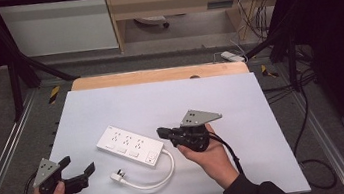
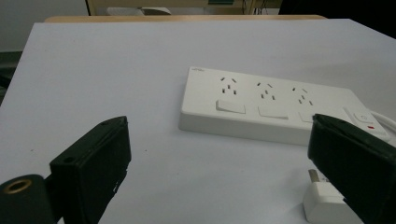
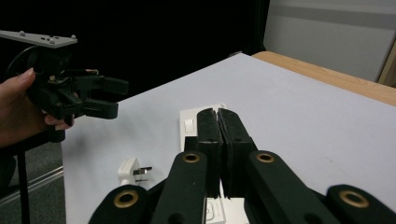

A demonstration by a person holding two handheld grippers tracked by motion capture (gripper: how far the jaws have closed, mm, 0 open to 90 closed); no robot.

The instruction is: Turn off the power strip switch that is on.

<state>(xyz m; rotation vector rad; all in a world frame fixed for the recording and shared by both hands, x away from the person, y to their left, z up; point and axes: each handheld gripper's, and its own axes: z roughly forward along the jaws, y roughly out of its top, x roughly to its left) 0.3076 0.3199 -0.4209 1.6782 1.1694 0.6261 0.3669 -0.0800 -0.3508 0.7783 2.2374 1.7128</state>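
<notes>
A white power strip (image 1: 128,146) with three socket groups and switches lies on the white sheet (image 1: 161,103), angled toward the front right. Its white cable (image 1: 163,178) loops round to a plug (image 1: 118,176) lying loose in front of the strip. My left gripper (image 1: 79,164) hovers at the front left, jaws open and empty. In the left gripper view the strip (image 2: 275,105) and plug (image 2: 322,200) lie ahead between them. My right gripper (image 1: 160,133) is shut on nothing, its tips just above the strip's switch end (image 3: 196,122). The plug (image 3: 130,170) and left gripper (image 3: 109,98) appear beyond.
A wooden table edge (image 1: 157,74) runs behind the sheet. Black frame posts (image 1: 14,82) stand at the left and right back corners. Dark cables (image 1: 310,124) trail over the grey floor on the right. A white adapter (image 1: 231,56) lies behind the table.
</notes>
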